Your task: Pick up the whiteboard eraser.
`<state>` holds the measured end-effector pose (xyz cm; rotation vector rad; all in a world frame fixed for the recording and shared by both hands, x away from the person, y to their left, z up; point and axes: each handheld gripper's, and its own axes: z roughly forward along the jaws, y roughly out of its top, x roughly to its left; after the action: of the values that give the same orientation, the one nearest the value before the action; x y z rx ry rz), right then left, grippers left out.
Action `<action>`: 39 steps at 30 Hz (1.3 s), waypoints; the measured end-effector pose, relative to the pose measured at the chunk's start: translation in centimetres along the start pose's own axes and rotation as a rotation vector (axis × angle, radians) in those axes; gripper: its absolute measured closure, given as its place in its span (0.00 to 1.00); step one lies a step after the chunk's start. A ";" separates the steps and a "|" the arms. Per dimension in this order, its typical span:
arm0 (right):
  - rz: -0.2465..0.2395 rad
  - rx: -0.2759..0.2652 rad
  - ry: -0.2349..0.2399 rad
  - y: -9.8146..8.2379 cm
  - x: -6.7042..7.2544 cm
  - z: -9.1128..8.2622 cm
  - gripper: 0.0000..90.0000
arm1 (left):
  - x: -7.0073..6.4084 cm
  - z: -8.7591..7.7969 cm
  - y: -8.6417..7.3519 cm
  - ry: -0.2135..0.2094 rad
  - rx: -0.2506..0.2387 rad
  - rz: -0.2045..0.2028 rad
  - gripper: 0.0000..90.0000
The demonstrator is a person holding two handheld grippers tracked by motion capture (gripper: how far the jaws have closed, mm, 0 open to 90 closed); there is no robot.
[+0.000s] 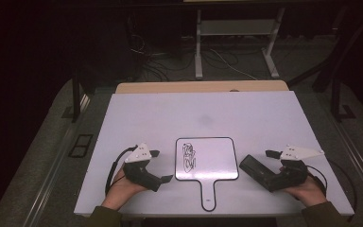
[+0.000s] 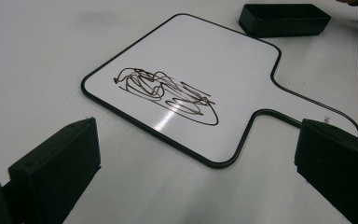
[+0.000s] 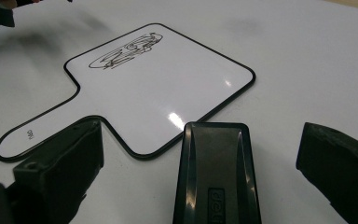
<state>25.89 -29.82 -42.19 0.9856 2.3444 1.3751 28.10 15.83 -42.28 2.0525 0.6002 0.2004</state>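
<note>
While the right tongs (image 3: 200,186) are hovering wide open with the black eraser (image 3: 216,172) lying flat between their jaws, nothing is being gripped yet, and that is where the risk is sitting: the eraser is looking smooth and low, so jaws closing too high or off-centre are likely to be skidding it across the tabletop (image 1: 264,113) or nudging it into the whiteboard paddle (image 3: 168,88) just beyond its far end. From above, the eraser (image 1: 254,169) is lying just beside the paddle's right edge, apart from it, with the right tongs (image 1: 270,165) coming at it from the person's right. The left tongs (image 2: 196,154) are also standing open and empty, pointing at the paddle (image 2: 223,70) near its handle; if they are not steadying it, the paddle may be sliding once wiping starts. Farther out, the scribble (image 1: 189,157) is sitting on the paddle's left half, away from the eraser, so a short stroke may be missing part of it. Beyond the paddle, the tabletop is running on bare toward its far edge.
</note>
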 end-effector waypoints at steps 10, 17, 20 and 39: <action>0.017 -0.008 -0.019 0.2 -0.3 -0.5 0.00 | 0.0 0.0 -0.2 -0.012 0.002 -0.016 0.00; 0.003 0.038 -0.059 0.3 -0.5 -0.5 0.00 | -0.4 0.1 -0.3 -0.015 0.015 0.000 0.00; 0.008 0.061 -0.078 0.4 -0.5 -0.5 0.00 | -0.5 0.1 -0.3 -0.021 0.007 -0.003 0.00; -0.034 0.272 -0.085 0.4 0.1 0.8 0.06 | -0.5 0.4 -0.5 -0.028 0.032 0.004 0.00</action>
<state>26.36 -29.08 -42.23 1.0468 2.5152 0.9976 27.61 15.47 -42.80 2.0844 0.5852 0.1650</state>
